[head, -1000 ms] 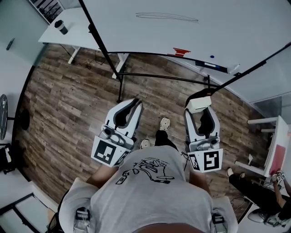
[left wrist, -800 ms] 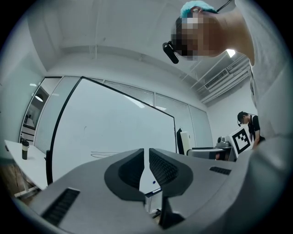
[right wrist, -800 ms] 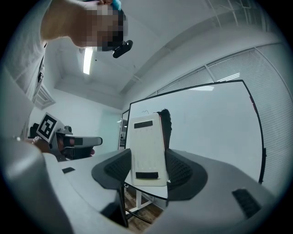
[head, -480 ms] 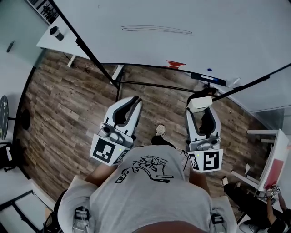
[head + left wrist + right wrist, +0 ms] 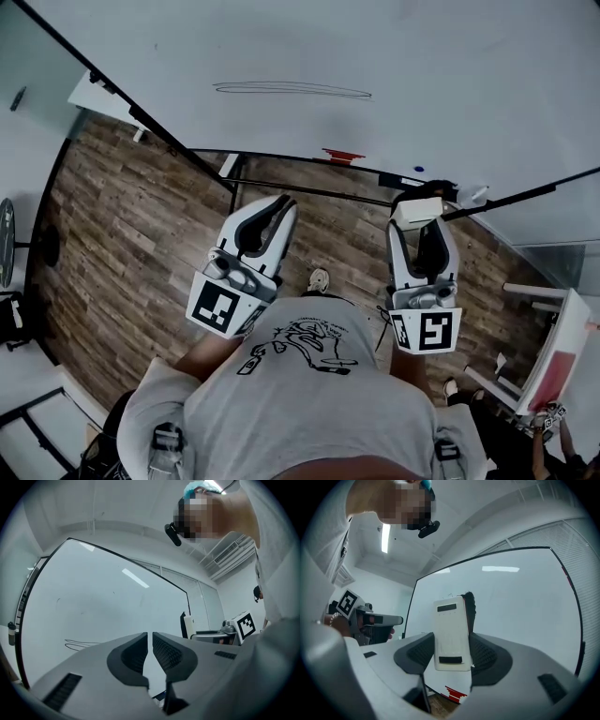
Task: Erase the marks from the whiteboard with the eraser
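Observation:
The whiteboard [image 5: 394, 56] fills the top of the head view and bears a flat, thin looped mark [image 5: 291, 89]. My right gripper [image 5: 419, 217] is shut on the white eraser [image 5: 418, 212], held below the board's tray. In the right gripper view the eraser [image 5: 451, 634] stands between the jaws, its dark felt [image 5: 468, 604] facing the whiteboard [image 5: 515, 597]. My left gripper [image 5: 272, 211] is shut on nothing, with only a thin slit between its jaws. In the left gripper view, my left gripper [image 5: 151, 639] points at the whiteboard [image 5: 93, 602], with the mark [image 5: 77, 644] low on the left.
A red item [image 5: 343, 155] and markers [image 5: 422, 172] lie on the board's tray. Black stand legs [image 5: 300, 192] cross the wooden floor [image 5: 122, 234]. At the right stands a white table [image 5: 548, 347], with a seated person [image 5: 539, 427] beside it.
The whiteboard and its mark have drawn nearer and lower in the head view over the last second. Both grippers keep their pose, the right one holding the eraser throughout.

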